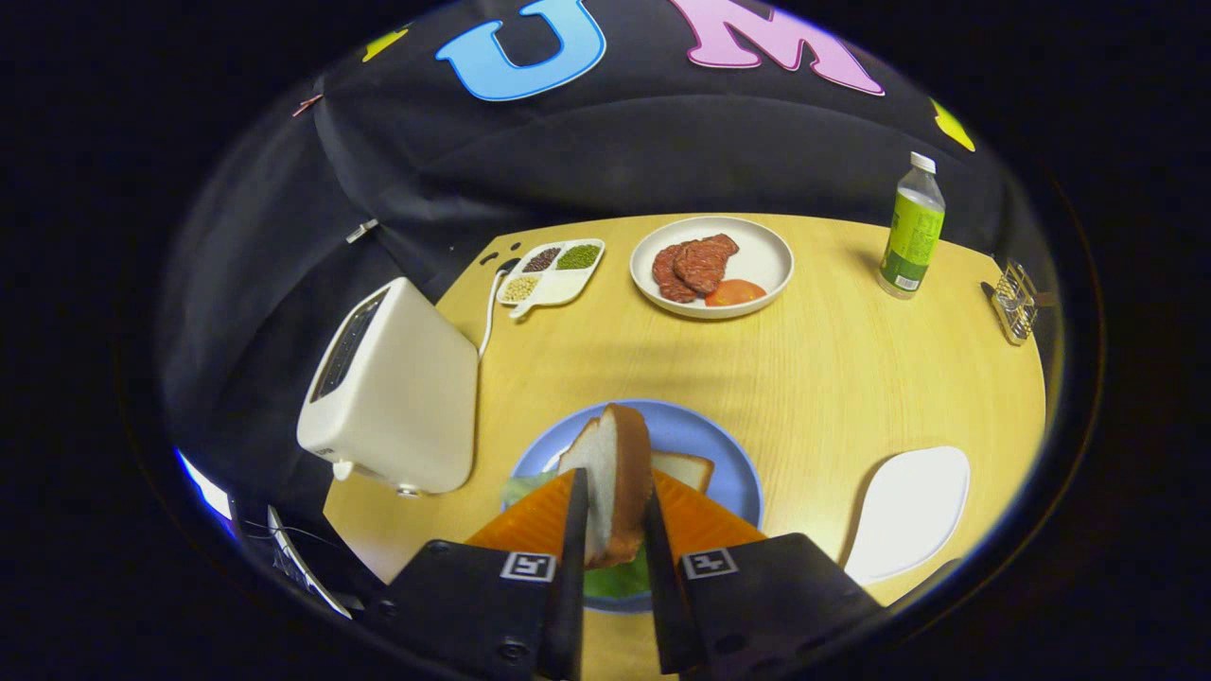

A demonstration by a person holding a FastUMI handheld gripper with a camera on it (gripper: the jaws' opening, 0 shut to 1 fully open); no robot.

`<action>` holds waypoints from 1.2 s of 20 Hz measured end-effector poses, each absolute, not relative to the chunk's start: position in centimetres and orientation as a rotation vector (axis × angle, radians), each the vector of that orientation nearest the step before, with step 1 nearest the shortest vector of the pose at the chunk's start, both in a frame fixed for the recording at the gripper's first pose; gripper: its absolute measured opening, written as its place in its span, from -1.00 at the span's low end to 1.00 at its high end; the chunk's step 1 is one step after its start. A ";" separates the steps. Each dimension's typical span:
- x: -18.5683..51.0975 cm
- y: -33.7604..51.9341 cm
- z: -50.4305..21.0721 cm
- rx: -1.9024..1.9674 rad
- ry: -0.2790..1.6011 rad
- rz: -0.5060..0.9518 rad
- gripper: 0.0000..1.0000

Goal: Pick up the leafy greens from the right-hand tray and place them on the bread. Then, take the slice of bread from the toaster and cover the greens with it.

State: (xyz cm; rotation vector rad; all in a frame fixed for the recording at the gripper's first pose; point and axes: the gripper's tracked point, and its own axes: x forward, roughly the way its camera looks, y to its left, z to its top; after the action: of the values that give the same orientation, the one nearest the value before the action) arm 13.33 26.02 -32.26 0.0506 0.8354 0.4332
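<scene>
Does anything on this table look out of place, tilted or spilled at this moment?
Nothing is spilled. The gripper is shut on a slice of bread, held on edge above the round blue plate, where green leaves lie on another bread slice. The white toaster only seems tilted, probably from the fisheye lens.

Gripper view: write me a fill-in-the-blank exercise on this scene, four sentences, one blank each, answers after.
1. The gripper is shut on a slice of ____.
2. Below the held slice, leafy greens lie on a ____ plate.
3. The white toaster stands to the ____ of that plate.
4. The meat slices share a white plate with a slice of ____.

Answers: bread; blue; left; tomato
</scene>
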 end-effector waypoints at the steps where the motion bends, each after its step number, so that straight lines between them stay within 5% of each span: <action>1: 13.2 25.4 -32.5 0.030 0.840 0.419 -0.18; 6: 12.9 22.9 -33.4 -0.063 0.837 0.364 0.50; 8: 12.6 22.8 -32.6 -0.055 0.818 0.374 0.58; 11: 12.4 22.7 -30.6 -0.064 0.778 0.380 0.98; 24: 12.3 17.6 -6.6 -0.095 0.278 0.299 0.99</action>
State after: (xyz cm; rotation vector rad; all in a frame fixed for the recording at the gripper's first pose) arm 12.32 17.57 -6.55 -0.0955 0.2782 0.2988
